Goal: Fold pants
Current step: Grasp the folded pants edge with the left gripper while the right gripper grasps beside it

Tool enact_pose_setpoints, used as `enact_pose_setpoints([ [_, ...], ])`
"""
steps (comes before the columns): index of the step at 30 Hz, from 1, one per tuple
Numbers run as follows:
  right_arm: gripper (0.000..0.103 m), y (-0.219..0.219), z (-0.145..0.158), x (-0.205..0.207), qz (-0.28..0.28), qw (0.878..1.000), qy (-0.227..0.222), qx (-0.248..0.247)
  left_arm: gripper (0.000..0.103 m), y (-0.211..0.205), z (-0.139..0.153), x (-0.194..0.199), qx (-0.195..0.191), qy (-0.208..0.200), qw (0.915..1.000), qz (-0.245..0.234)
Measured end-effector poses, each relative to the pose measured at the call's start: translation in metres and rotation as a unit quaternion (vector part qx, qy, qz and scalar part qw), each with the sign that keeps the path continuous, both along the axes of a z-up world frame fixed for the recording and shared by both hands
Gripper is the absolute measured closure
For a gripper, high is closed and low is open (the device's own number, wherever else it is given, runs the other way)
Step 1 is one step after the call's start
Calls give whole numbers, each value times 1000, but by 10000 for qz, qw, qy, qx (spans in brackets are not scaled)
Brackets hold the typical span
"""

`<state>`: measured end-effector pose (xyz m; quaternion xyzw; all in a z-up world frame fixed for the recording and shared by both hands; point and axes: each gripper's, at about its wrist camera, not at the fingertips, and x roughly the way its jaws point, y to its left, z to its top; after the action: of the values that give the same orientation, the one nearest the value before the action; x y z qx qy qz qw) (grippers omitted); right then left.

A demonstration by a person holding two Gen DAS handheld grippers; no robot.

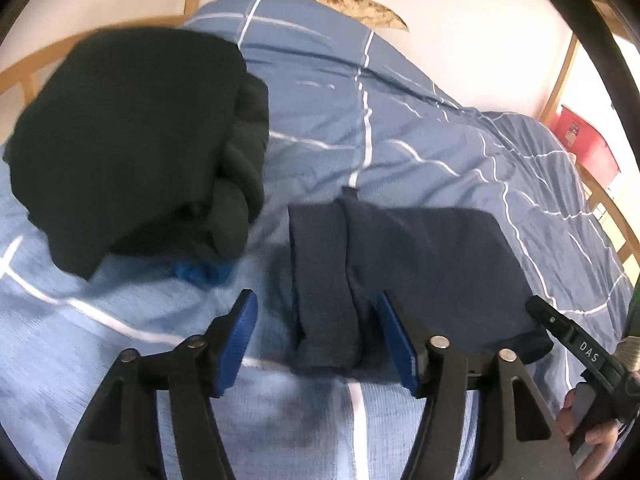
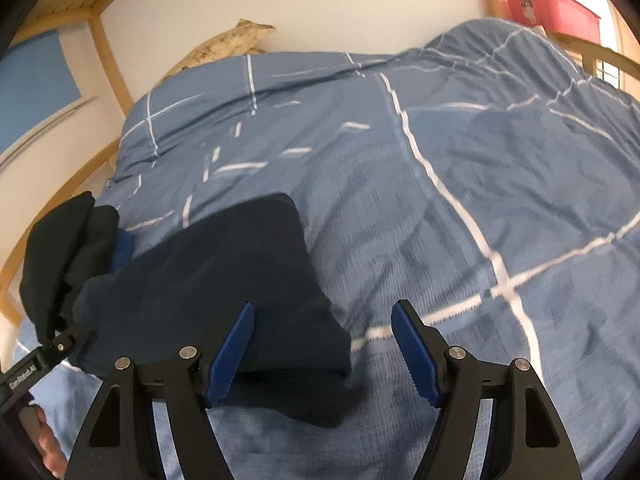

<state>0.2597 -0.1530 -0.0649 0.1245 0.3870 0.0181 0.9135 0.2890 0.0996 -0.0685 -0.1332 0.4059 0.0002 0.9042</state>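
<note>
Dark navy pants [image 1: 420,272] lie folded into a compact rectangle on the blue checked duvet [image 1: 400,120]. My left gripper [image 1: 318,318] is open, its jaws either side of the folded left end of the pants, holding nothing. In the right wrist view the pants [image 2: 224,280] lie at lower left. My right gripper [image 2: 322,330] is open over their right corner, with the left pad [image 2: 232,352] above the cloth and the right pad [image 2: 416,356] over bare duvet. The right gripper's tip also shows in the left wrist view [image 1: 568,332].
A pile of black folded clothes [image 1: 132,140] sits left of the pants, with a bright blue item [image 1: 200,272] under it. A wooden bed frame [image 2: 108,60] and white wall stand behind. A red box [image 2: 552,4] is at the far right.
</note>
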Motion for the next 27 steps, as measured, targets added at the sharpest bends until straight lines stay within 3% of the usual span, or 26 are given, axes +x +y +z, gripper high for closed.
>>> enact_pose_setpoints([
  [10,32,-4,-20,-7,26,9991,107,401,39,-3,-22,4,-367,161,9992,-76],
  [15,32,-3,-31,-6,115,9976,197,660,39,-3,-40,11,-820,317,9959,-203],
  [21,32,0,-38,-2,207,9964,262,782,41,-6,-49,19,-1031,364,9939,-127],
  [23,36,1,-38,-1,224,9961,248,815,46,-5,-48,18,-1070,358,9935,-118],
  [25,49,3,-37,-1,295,9955,248,864,50,-5,-46,17,-1092,349,9934,-95],
  [27,54,5,-35,-1,323,9952,247,893,55,-5,-42,15,-1102,333,9933,-66],
])
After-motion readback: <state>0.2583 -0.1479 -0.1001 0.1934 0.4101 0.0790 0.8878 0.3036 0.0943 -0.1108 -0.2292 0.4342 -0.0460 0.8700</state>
